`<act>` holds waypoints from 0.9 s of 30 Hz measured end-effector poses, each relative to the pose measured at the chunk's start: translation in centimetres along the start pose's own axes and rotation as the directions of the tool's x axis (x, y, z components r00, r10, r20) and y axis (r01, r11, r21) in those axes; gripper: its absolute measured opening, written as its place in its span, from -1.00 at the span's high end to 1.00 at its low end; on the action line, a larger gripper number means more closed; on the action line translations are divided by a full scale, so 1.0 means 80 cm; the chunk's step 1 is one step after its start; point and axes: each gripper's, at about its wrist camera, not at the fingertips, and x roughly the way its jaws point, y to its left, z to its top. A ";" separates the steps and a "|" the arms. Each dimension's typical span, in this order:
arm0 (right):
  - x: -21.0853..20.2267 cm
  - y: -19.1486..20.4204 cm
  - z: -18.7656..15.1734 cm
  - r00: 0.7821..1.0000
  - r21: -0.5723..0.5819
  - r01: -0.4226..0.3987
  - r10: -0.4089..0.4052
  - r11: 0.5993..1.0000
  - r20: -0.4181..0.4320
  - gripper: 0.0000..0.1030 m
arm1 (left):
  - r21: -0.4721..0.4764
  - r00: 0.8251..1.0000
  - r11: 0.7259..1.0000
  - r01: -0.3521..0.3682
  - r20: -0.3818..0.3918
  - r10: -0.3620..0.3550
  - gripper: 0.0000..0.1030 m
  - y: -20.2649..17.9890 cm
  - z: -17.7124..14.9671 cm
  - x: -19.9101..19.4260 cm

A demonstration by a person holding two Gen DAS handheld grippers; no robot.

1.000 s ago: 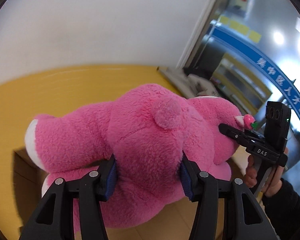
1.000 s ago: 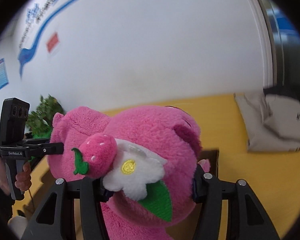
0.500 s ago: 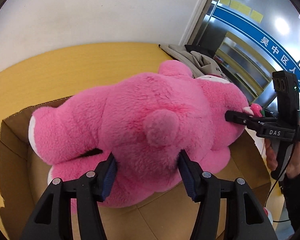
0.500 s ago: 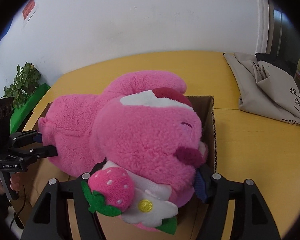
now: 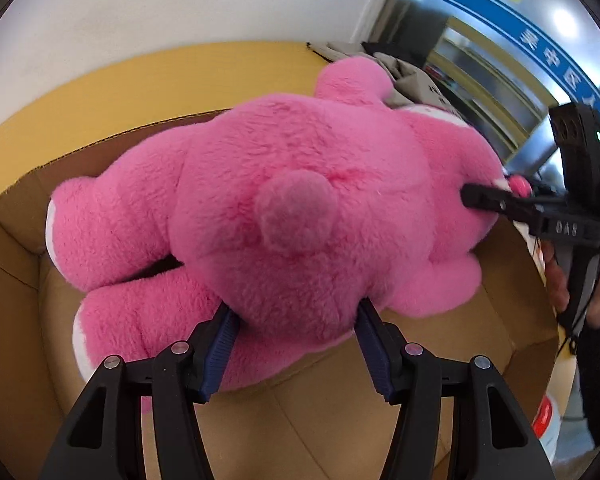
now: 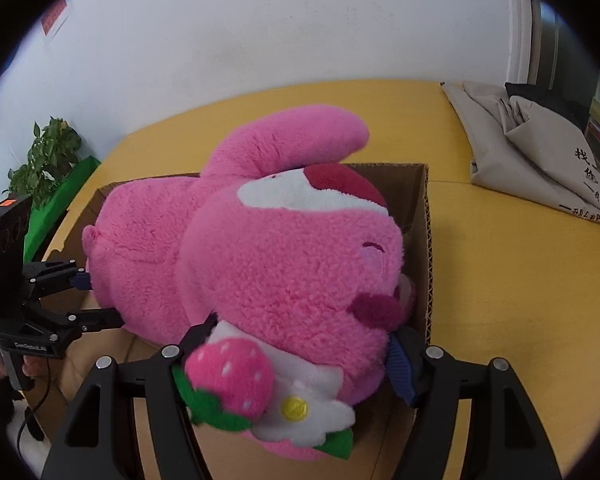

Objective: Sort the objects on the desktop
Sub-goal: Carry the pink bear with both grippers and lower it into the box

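Gripping the bear (image 5: 284, 216) by its rump, the left gripper (image 5: 294, 344) tilts down over the box (image 5: 16, 248); beyond its jaws the right gripper (image 5: 500, 202) pinches the head. From the right wrist, that gripper (image 6: 296, 360) clamps the head low in the box, the strawberry (image 6: 230, 376) covering its left finger; a bag (image 6: 540, 152) lies ahead right.
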 end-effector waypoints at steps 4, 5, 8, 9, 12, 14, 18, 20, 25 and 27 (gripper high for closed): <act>-0.004 -0.010 -0.001 1.000 0.010 -0.029 0.029 1.000 0.006 -0.51 | -0.010 1.000 1.000 0.010 0.015 -0.010 -0.20 0.001 0.002 -0.007; -0.008 -0.013 -0.002 0.999 0.011 -0.037 0.037 0.999 0.012 -0.56 | 0.000 0.999 1.000 0.015 0.034 -0.015 -0.20 -0.001 0.000 -0.018; -0.044 -0.021 -0.001 0.992 0.025 -0.098 0.096 0.995 0.086 -0.57 | 0.018 0.993 1.000 0.019 0.120 -0.021 -0.32 -0.003 -0.004 -0.059; -0.059 -0.024 0.001 0.984 0.031 -0.132 0.128 0.991 0.121 -0.57 | 0.020 0.988 1.000 0.018 0.155 -0.021 -0.54 -0.002 -0.005 -0.074; -0.094 -0.016 0.021 0.960 0.012 -0.195 0.188 0.981 0.206 -0.58 | 0.030 0.978 0.999 -0.035 0.206 0.029 -0.80 0.010 -0.013 -0.103; -0.072 0.001 0.039 0.973 -0.019 -0.161 0.162 0.987 0.165 -0.58 | 0.026 0.975 0.997 -0.075 0.211 0.068 -0.80 0.022 -0.020 -0.110; 0.005 0.034 0.071 0.998 -0.080 -0.056 0.058 0.995 0.016 -0.40 | -0.011 0.982 0.992 -0.129 0.141 0.129 -0.80 0.048 -0.042 -0.089; 0.047 0.040 0.064 0.998 -0.116 0.041 -0.046 0.992 -0.043 -0.39 | -0.016 0.983 0.990 -0.138 0.121 0.139 -0.80 0.050 -0.053 -0.085; 0.062 0.048 0.067 0.992 -0.121 0.092 -0.101 0.988 -0.070 -0.40 | -0.020 0.986 0.991 -0.135 0.097 0.137 -0.80 0.041 -0.074 -0.084; 0.056 0.049 0.068 0.992 -0.120 0.096 -0.104 0.988 -0.067 -0.40 | -0.021 0.987 0.991 -0.134 0.087 0.135 -0.80 0.038 -0.083 -0.084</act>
